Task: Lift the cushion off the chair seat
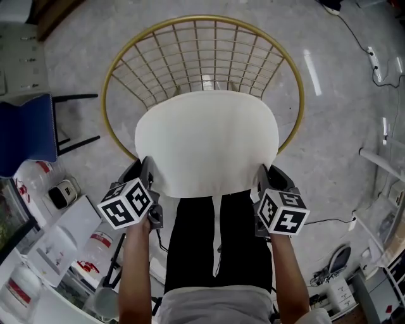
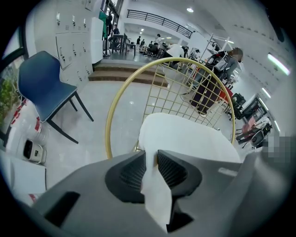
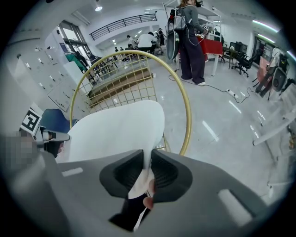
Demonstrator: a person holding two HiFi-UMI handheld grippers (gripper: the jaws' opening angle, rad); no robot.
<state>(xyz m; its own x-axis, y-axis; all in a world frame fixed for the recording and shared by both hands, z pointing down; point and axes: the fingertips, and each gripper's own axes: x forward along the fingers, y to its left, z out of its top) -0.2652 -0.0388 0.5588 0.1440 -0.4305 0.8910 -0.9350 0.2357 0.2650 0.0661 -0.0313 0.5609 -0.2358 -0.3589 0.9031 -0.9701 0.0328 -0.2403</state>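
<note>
My left gripper (image 2: pixel 151 159) is clamped on the near left corner of the white cushion (image 1: pixel 205 142). My right gripper (image 3: pixel 148 159) is clamped on the near right corner. The cushion lies over the seat of the gold wire chair (image 1: pixel 202 44). It looks thin, soft and light, so I think it will bend and sag in the middle. Holding both near corners tight should stop it slipping out.

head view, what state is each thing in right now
round white cushion: spread over the seat, front corners pinched by both grippers
gold wire chair: upright, seat hidden under cushion
left gripper: shut on cushion's left front edge
right gripper: shut on cushion's right front edge
</note>
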